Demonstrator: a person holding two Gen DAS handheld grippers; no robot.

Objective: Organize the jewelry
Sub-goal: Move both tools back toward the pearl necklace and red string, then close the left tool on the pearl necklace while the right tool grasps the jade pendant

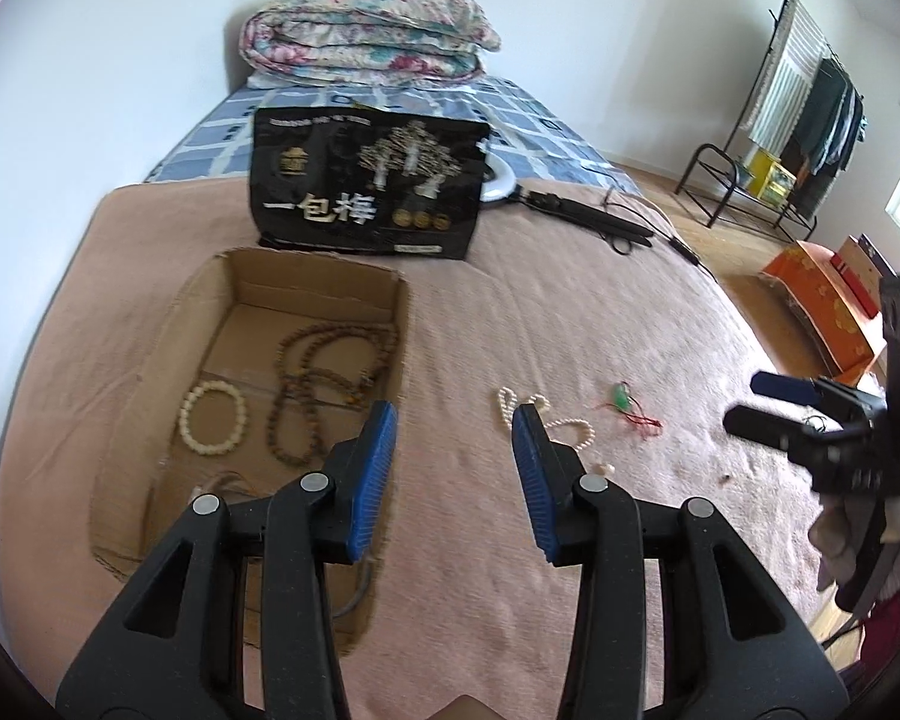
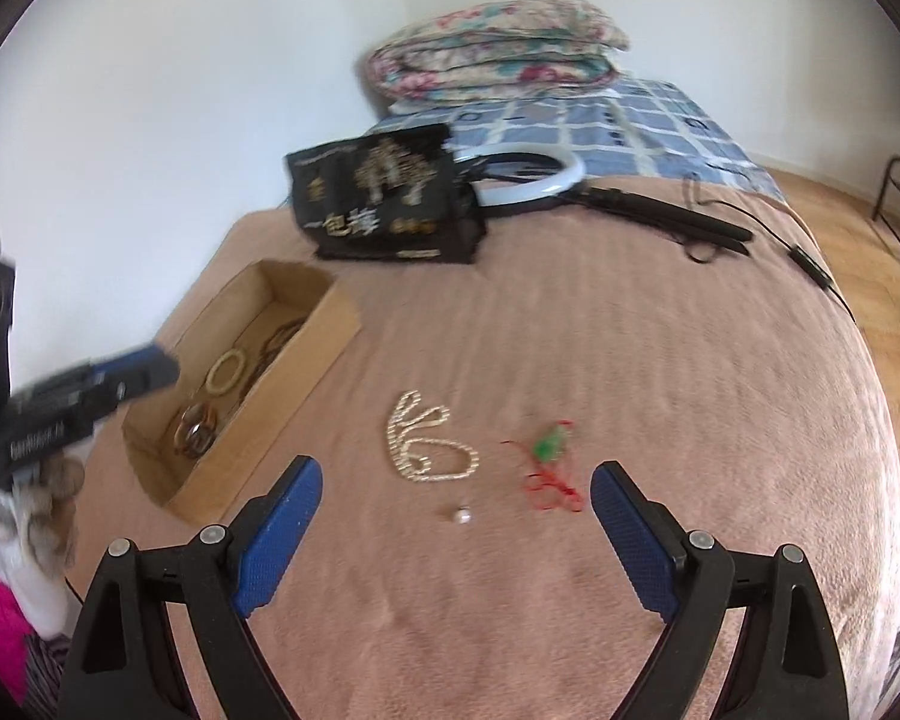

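A shallow cardboard box (image 1: 306, 276) (image 2: 324, 318) lies on the pink blanket. It holds a brown bead necklace (image 1: 324, 372) and a cream bead bracelet (image 1: 213, 423) (image 2: 229, 372). On the blanket lie a pearl necklace (image 2: 423, 444) (image 1: 561, 423), a green pendant on red cord (image 2: 549, 441) (image 1: 624, 402) and a small pearl piece (image 2: 463, 515). My left gripper (image 1: 455, 420) is open and empty, above the box's right edge. My right gripper (image 2: 456, 477) is open and empty, just short of the pearl necklace and pendant.
A black printed bag (image 1: 369, 180) (image 2: 384, 198) stands behind the box. A ring light with black stand (image 2: 570, 180) and cable lie at the back. A folded floral quilt (image 1: 366, 36) sits on the checked sheet. An orange box (image 1: 822, 300) and a clothes rack (image 1: 798, 120) stand right.
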